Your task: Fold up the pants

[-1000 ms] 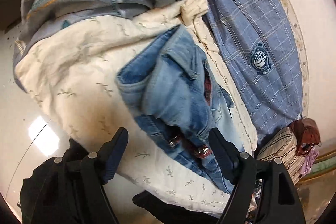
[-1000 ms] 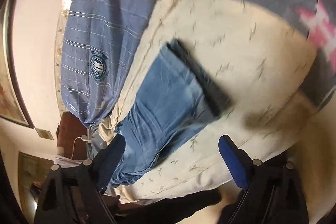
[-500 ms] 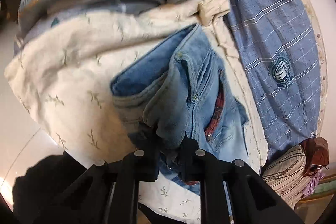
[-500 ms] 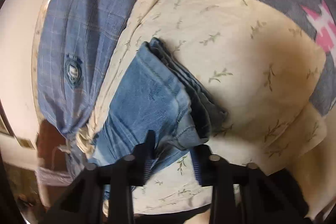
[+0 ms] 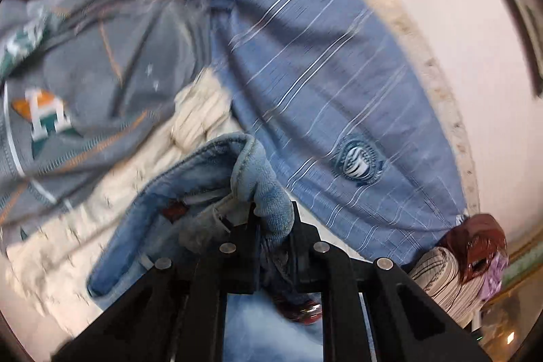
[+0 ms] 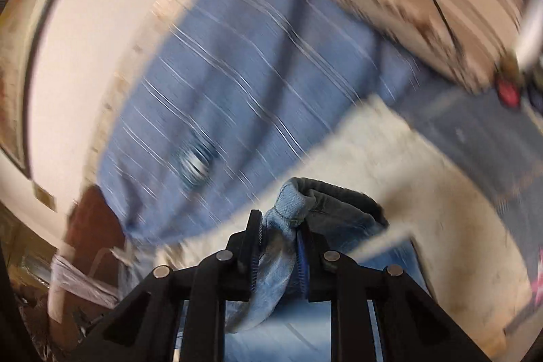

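Left wrist: tool [image 5: 271, 219] clamped on jeans [image 5: 203, 178].

Two wrist fisheyes, each riding just behind its tongs and looking forward along them, very near the cloth.

The left view looks past the left tongs [image 5: 271, 226] and the bunched denim pants [image 5: 203, 178] in them to a blue striped shirt [image 5: 322, 83] at far right and a grey jersey [image 5: 85, 80] at far left. The right view looks past the right tongs [image 6: 280, 236] to the same blue shirt [image 6: 237, 83] at far left. Both share that shirt, the cream leaf-print cloth [image 6: 390, 158] and the pale round tabletop [image 5: 441, 22]; both are blurred.
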`<act>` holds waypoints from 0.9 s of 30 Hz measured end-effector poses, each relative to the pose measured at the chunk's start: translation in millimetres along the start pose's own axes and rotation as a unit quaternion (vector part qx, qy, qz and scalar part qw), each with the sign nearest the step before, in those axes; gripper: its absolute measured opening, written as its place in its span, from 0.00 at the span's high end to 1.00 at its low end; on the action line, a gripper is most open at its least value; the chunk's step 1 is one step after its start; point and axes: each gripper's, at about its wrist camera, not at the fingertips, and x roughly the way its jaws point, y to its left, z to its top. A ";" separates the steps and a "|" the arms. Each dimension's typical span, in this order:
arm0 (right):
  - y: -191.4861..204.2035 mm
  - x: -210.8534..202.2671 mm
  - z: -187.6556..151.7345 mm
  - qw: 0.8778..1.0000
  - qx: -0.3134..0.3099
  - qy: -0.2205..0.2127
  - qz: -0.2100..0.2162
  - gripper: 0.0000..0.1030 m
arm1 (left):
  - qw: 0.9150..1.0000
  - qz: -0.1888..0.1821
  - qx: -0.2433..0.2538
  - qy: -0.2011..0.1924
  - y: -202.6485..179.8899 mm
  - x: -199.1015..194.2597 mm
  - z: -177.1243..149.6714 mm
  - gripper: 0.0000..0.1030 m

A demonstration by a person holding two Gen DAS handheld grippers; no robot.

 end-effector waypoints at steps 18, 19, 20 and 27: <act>-152.5 -10.4 -149.8 0.987 0.088 0.112 -0.078 0.40 | 0.980 0.110 -0.062 0.157 141.5 28.2 -109.4 0.37; -146.7 -17.9 -147.8 0.989 0.075 0.101 -0.080 0.40 | 0.980 0.119 -0.061 0.144 141.7 16.8 -108.6 0.36; -138.0 -27.3 -145.4 0.991 0.062 0.091 -0.076 0.40 | 0.982 0.123 -0.055 0.131 140.8 4.1 -107.3 0.36; -99.8 -22.6 -128.0 0.992 0.051 0.098 -0.055 0.40 | 0.992 0.121 0.024 0.026 93.7 -43.4 -101.9 0.36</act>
